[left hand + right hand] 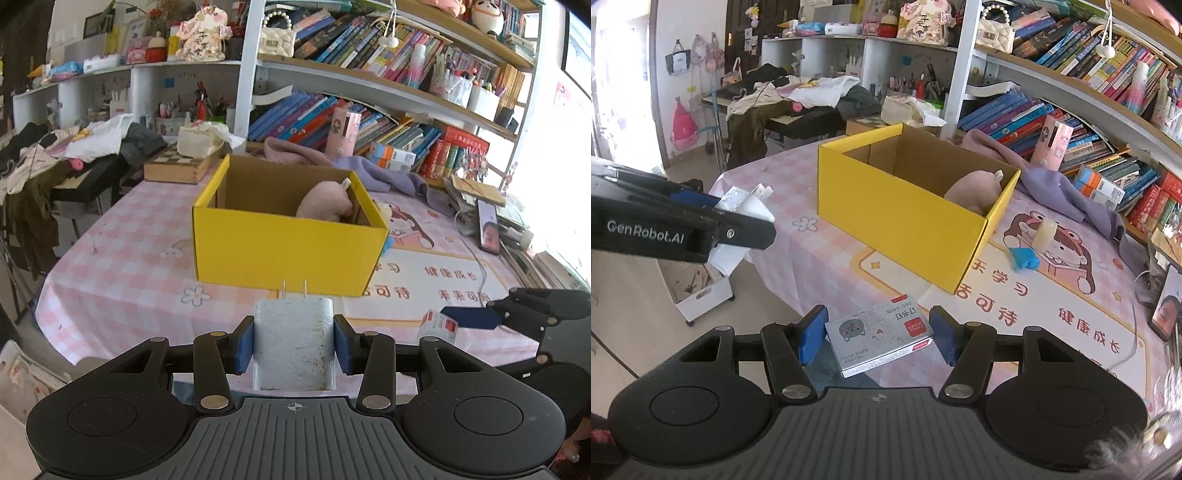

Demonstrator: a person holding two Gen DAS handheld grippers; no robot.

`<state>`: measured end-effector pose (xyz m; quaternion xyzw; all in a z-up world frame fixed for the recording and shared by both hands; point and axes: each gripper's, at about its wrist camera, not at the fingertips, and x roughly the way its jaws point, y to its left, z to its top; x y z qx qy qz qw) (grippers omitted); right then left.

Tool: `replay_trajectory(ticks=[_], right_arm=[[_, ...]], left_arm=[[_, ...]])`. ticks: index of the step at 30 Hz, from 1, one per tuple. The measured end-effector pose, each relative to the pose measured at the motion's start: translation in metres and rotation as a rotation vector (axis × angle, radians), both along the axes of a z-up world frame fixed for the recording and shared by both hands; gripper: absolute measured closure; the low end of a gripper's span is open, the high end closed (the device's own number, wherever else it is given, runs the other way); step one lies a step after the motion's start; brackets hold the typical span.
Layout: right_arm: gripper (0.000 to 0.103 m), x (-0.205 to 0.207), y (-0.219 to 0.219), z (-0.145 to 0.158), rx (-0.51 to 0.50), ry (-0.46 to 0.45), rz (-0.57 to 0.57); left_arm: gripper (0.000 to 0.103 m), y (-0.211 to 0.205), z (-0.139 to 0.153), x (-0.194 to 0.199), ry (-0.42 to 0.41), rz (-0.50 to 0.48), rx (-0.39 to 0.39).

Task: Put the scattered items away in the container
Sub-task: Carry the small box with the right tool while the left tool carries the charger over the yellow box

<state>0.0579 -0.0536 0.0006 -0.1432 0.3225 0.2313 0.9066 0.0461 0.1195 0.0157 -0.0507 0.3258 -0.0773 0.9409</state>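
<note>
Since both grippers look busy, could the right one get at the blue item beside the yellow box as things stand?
Probably not yet: the right gripper holds the staple box; otherwise the path to the blue item looks open.

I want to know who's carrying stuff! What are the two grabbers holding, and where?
The left gripper holds a white charger by its sides. The right gripper holds a staples box by its ends.

Pink plush toy (325, 201) lies mostly hidden behind the yellow box's (288, 251) front wall. Phone (1167, 308), right edge of frame, is cut off. Print on the staple box (881, 334) is too small to read.
</note>
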Motion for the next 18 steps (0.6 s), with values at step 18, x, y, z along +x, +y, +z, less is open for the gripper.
replay_trajectory(ticks=[18], right_arm=[[0.045, 0.099, 0.001, 0.024, 0.080, -0.091, 0.063]], left_arm=[[0.061, -0.005, 0.021, 0.088, -0.060, 0.043, 0.095]])
